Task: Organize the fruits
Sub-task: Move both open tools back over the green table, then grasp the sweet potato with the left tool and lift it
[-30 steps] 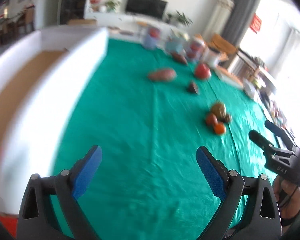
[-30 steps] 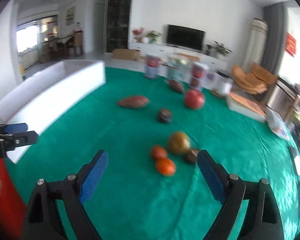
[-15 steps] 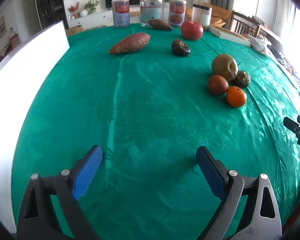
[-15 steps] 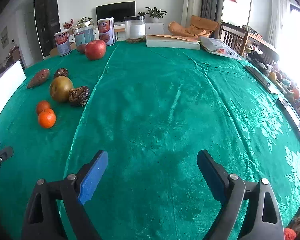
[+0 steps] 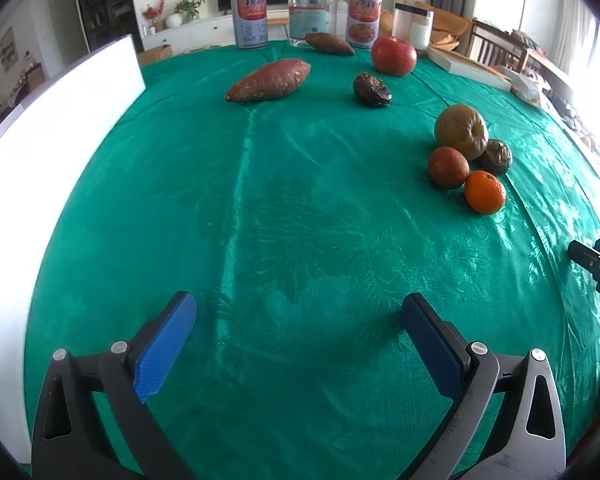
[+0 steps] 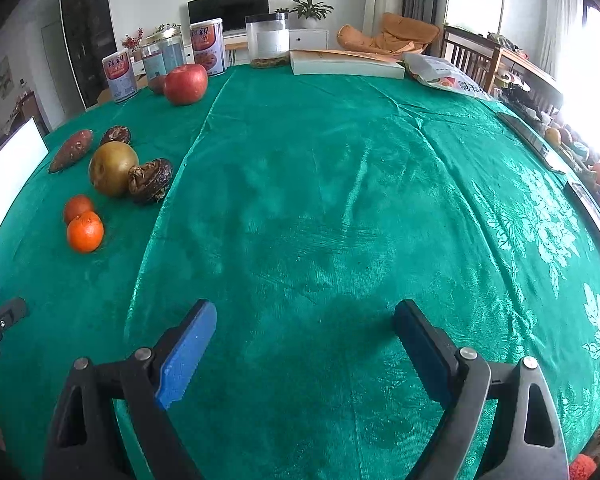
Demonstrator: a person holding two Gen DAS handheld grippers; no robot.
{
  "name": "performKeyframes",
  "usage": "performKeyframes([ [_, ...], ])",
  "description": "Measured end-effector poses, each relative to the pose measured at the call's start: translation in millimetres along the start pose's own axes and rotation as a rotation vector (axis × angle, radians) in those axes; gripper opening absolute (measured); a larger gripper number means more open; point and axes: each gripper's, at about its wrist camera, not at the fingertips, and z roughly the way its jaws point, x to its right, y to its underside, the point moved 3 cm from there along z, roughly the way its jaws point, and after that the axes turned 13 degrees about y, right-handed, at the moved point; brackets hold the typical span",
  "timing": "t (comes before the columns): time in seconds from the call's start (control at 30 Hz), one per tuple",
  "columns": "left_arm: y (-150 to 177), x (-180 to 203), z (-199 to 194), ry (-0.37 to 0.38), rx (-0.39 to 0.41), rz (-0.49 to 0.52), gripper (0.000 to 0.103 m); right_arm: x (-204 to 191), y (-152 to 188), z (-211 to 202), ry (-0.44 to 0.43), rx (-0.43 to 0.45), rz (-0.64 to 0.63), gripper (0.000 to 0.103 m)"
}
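Fruits lie on a green tablecloth [image 5: 300,208]. In the left wrist view: a bright orange [image 5: 485,192], a darker orange [image 5: 448,167], a brownish pear [image 5: 461,131], a dark wrinkled fruit [image 5: 498,156], another dark fruit [image 5: 371,90], a red apple [image 5: 393,56] and two sweet potatoes [image 5: 269,80] [image 5: 329,43]. My left gripper [image 5: 298,330] is open and empty above bare cloth, well short of them. My right gripper [image 6: 304,332] is open and empty; the fruits sit far to its left, with the orange [image 6: 85,231] nearest.
A white box wall [image 5: 56,120] runs along the left edge. Cans and jars [image 5: 312,16] stand at the back, with a flat white box [image 6: 346,65] and a snack bag [image 6: 444,74] at the back right. Phones or remotes [image 6: 534,142] lie by the right edge.
Both grippers swung right a second ago and have since steadied. The left view has turned from the white box to the fruits. Both stay open and empty.
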Motion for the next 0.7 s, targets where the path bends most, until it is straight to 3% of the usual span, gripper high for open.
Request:
performKeyframes([
  [0.7, 1.0, 0.4, 0.0, -0.001, 0.001, 0.0, 0.102, -1.6, 0.6, 1.5, -0.006, -0.007, -0.004, 0.095],
])
